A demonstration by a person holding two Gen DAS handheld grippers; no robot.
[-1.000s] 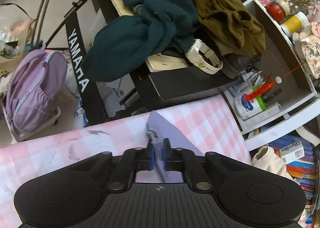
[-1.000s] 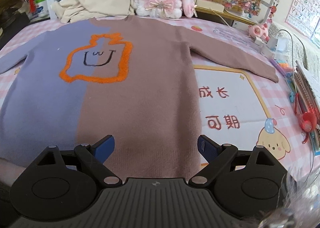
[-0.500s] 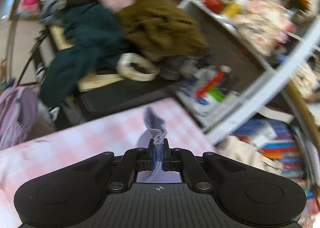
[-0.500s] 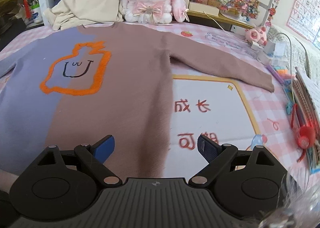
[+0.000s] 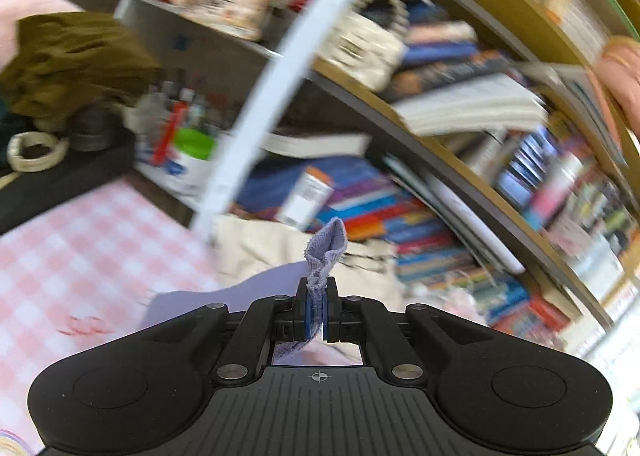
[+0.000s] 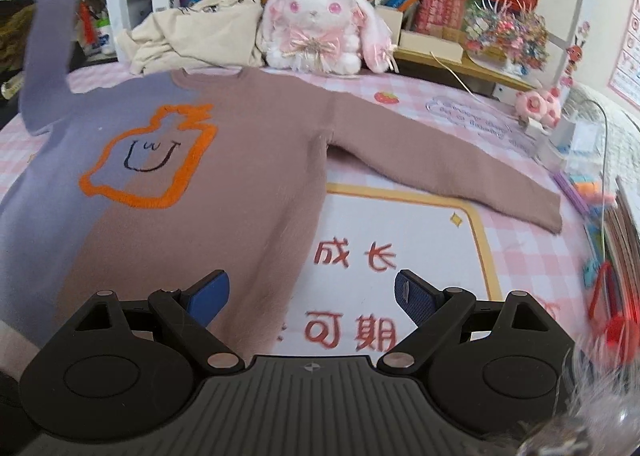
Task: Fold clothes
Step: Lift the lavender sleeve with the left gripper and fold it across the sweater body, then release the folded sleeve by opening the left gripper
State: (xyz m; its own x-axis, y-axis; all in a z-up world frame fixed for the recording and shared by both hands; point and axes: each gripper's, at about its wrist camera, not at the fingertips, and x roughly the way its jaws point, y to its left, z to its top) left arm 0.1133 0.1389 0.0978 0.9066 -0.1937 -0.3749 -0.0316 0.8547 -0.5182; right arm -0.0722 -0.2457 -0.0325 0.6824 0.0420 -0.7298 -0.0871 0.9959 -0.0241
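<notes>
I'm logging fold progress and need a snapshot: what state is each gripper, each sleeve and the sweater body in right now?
left gripper: shut on the purple sleeve's cuff.
purple sleeve: lifted off the table, cuff end raised.
right gripper: open, holding nothing.
brown sleeve: spread flat, unfolded.
sweater body: flat, face up, not yet folded.

My left gripper (image 5: 316,312) is clamped, jaws pressed together on a lilac cuff (image 5: 326,256) that projects forward between them. My right gripper (image 6: 312,292) is spread wide, jaws well apart, nothing between them.
</notes>
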